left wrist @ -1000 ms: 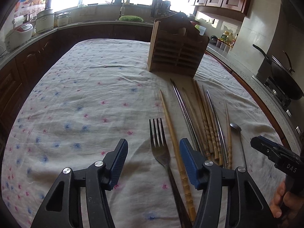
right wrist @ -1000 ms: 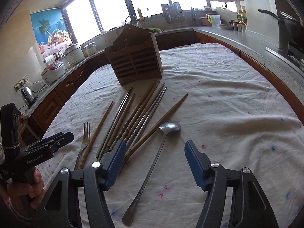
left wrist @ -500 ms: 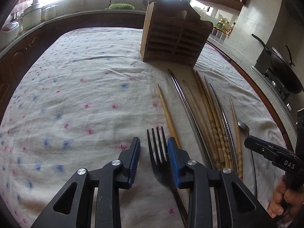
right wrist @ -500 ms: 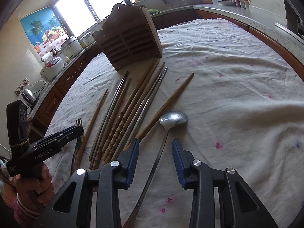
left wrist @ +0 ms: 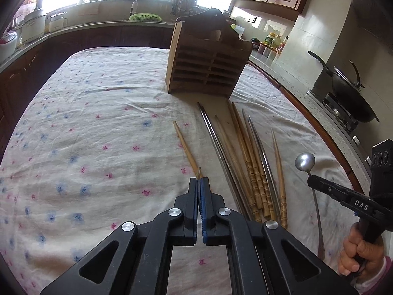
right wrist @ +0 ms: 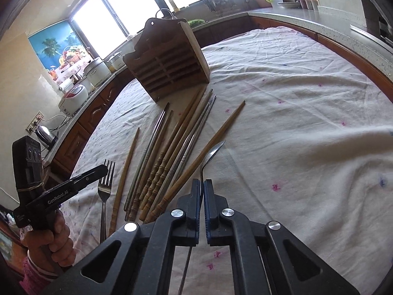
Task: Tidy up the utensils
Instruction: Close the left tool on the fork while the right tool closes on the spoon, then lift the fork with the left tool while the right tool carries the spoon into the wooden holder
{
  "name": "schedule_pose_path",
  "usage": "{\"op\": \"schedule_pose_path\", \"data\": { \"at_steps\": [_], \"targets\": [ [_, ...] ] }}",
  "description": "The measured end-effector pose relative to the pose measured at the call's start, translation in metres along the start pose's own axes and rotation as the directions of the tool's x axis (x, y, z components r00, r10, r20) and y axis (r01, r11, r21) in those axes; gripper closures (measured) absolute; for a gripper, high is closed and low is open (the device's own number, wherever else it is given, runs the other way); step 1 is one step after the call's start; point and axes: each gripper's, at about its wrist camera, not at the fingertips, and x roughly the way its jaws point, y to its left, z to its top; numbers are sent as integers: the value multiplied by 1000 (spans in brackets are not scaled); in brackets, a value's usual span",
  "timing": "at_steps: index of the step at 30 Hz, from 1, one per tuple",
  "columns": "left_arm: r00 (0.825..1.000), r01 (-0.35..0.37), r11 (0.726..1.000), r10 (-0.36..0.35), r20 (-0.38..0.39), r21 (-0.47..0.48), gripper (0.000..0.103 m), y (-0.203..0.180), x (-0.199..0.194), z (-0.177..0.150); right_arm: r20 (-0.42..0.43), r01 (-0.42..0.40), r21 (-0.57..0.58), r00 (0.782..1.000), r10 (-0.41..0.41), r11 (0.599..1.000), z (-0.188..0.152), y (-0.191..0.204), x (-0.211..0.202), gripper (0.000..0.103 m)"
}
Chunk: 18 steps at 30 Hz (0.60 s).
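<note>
Left claw [left wrist: 199, 181]: jaws have just closed and are clamped on the fork [right wrist: 105, 188], which stands on edge with its tines past the pads. Right claw [right wrist: 203, 183]: jaws have just closed and are clamped on the spoon [right wrist: 214, 150] at its neck, bowl forward and turned on edge. The chopsticks [left wrist: 248, 162] lie in a loose fan on the cloth [left wrist: 98, 135] between my two claws. The rack [left wrist: 208, 68] stands upright beyond their tips.
</note>
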Motion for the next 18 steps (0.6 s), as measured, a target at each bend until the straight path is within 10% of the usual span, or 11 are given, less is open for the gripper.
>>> {"op": "schedule_pose_path", "data": {
  "at_steps": [18],
  "targets": [
    [974,-61,998,56,218,19,103,-12,-113,-4,174,-47,-73,983,59,996,32,29,-49,101]
  ]
}}
